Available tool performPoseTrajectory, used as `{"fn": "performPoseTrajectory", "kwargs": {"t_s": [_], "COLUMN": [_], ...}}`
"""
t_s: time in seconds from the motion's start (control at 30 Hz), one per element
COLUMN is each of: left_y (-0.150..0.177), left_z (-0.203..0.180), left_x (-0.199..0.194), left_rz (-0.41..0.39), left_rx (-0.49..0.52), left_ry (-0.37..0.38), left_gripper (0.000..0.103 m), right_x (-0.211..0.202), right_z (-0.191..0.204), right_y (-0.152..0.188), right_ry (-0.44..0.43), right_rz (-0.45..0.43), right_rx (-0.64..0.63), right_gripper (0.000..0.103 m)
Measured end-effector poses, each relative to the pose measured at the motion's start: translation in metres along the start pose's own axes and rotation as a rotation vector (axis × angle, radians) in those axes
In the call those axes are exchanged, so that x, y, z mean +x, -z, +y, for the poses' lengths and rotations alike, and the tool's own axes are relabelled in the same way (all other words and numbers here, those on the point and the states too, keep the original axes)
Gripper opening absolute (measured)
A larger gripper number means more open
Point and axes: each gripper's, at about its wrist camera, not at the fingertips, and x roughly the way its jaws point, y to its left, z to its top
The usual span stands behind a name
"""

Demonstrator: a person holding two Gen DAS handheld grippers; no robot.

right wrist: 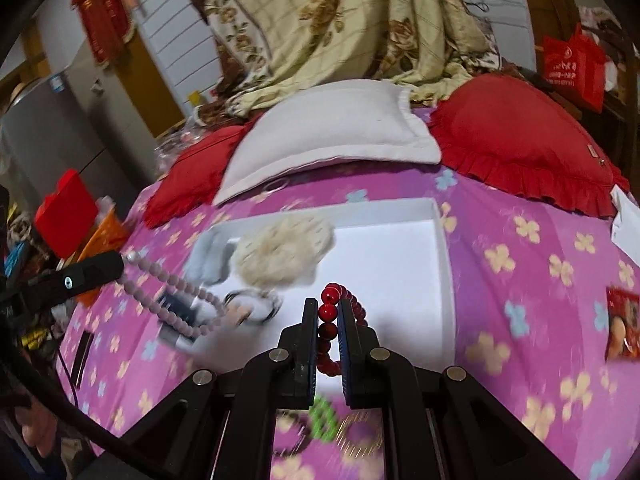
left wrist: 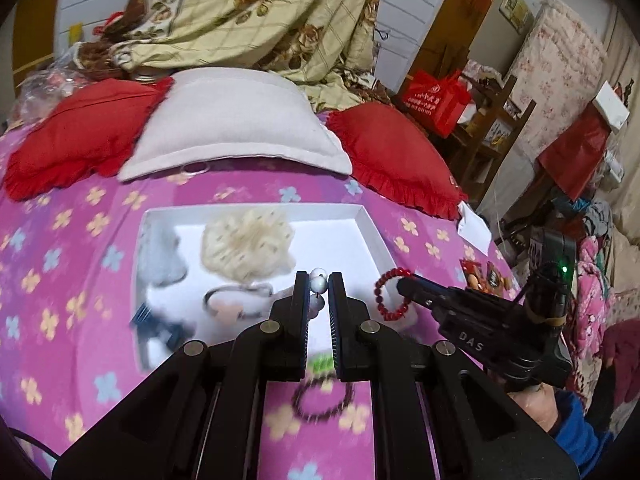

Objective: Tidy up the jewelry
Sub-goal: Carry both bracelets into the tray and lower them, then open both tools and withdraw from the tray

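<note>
Ahead of both jaws, white tray point(left wrist: 370, 228) on bed holds cream fluffy scrunchie point(left wrist: 246, 246), grey one point(left wrist: 160, 252), dark clip point(left wrist: 160, 326); left gripper point(left wrist: 319, 280) clamps pale pearl-like strand point(right wrist: 176, 292); right gripper point(right wrist: 329, 312) clamps glossy red bead bracelet point(left wrist: 390, 294).

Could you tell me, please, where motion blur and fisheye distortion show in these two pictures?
Left wrist view: the flowered purple bedspread and the dark beaded bracelet smear with motion, the black left tongs stay sharp. Right wrist view: the shallow white cardboard tray bows, its contents blur; the glossy red bead bracelet reads crisp.
</note>
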Motion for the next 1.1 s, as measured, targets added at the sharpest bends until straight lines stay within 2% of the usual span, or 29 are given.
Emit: {"fn": "performPoseTrajectory", "kwargs": {"t_s": [0.27, 0.47, 0.57, 0.6, 0.63, 0.7, 0.83, 0.97, 1.03, 1.1], "left_y": [-0.045, -0.050, -0.046, -0.044, -0.043, -0.040, -0.031, -0.012, 0.010, 0.032], "left_z": [-0.009, 0.009, 0.015, 0.017, 0.018, 0.019, 0.012, -0.003, -0.013, -0.020], "left_x": [0.097, 0.147, 0.155, 0.155, 0.154, 0.147, 0.112, 0.062, 0.030, 0.008], "left_rz": [0.069, 0.115, 0.132, 0.138, 0.139, 0.131, 0.094, 0.024, -0.008, -0.032], "left_rx": [0.009, -0.008, -0.012, -0.013, -0.015, -0.022, -0.022, 0.010, 0.031, 0.041], "left_ry": [-0.023, -0.087, -0.093, -0.094, -0.095, -0.097, -0.084, -0.110, -0.142, -0.169], "left_gripper": [0.008, 0.008, 0.014, 0.020, 0.023, 0.026, 0.026, 0.027, 0.032, 0.045], "right_x": [0.064, 0.100, 0.108, 0.108, 0.107, 0.100, 0.075, 0.017, -0.015, -0.040], "right_z": [-0.045, -0.061, -0.063, -0.063, -0.062, -0.061, -0.054, -0.042, -0.038, -0.035], "right_y": [-0.050, -0.056, -0.053, -0.052, -0.051, -0.051, -0.048, -0.018, 0.007, 0.033], "right_ry": [-0.045, -0.043, -0.023, -0.011, 0.003, 0.021, 0.047, 0.075, 0.078, 0.084], "right_rz": [0.039, 0.085, 0.101, 0.104, 0.100, 0.081, 0.048, -0.015, -0.050, -0.078], "right_rx": [0.134, 0.175, 0.162, 0.156, 0.148, 0.135, 0.092, 0.039, 0.038, 0.041], "right_gripper": [0.008, 0.008, 0.009, 0.015, 0.026, 0.039, 0.039, 0.041, 0.046, 0.047]}}
